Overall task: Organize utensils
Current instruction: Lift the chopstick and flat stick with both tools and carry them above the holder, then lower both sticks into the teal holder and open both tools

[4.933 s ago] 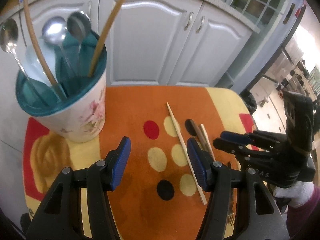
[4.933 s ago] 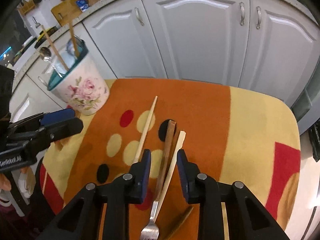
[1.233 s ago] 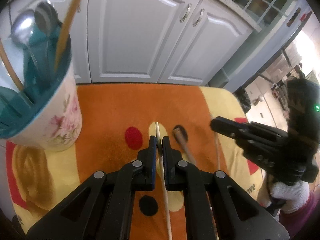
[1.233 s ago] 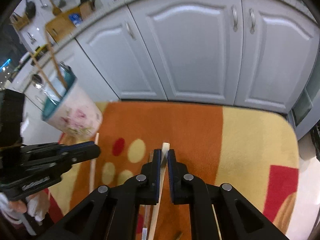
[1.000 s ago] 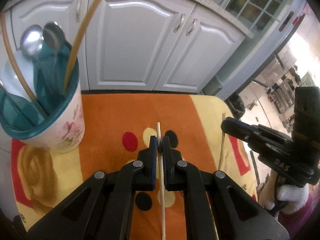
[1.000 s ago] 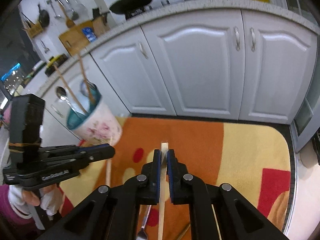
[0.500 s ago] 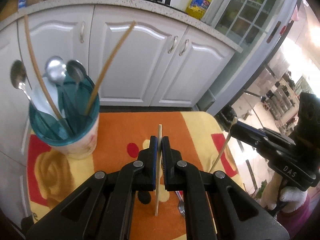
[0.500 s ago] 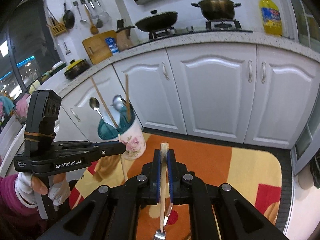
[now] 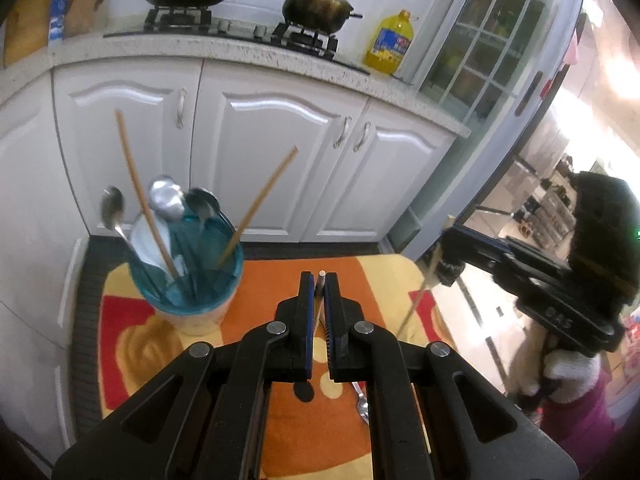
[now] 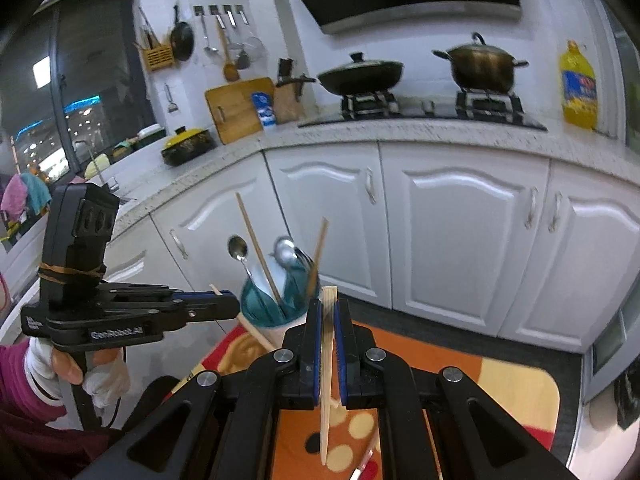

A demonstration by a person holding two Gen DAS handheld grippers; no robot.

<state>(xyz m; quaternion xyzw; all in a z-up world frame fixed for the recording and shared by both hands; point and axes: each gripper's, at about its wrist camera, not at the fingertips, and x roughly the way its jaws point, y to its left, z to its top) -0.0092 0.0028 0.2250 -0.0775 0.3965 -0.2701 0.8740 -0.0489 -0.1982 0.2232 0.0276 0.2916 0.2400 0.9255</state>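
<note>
My left gripper (image 9: 319,280) is shut on a pale chopstick (image 9: 319,300) and holds it high above the orange and yellow mat (image 9: 276,280). My right gripper (image 10: 327,304) is shut on another pale chopstick (image 10: 326,380), also well above the mat (image 10: 500,384). The floral holder with the teal rim (image 9: 188,276) stands at the mat's left, holding several spoons and two brown chopsticks; it also shows in the right wrist view (image 10: 276,304). Each gripper appears in the other's view, the right (image 9: 448,268) and the left (image 10: 224,304), each with its chopstick hanging down.
A fork (image 9: 360,402) lies on the mat below my left gripper. White cabinet doors (image 9: 280,160) stand behind the mat, under a counter with a wok, a pot and a yellow oil bottle (image 9: 390,42). A glass-front cabinet (image 9: 492,40) is at the right.
Both grippers closed on chopsticks lying on the mat, then lifted them. Over the last second both have kept rising, and the holder and mat now look smaller and lower.
</note>
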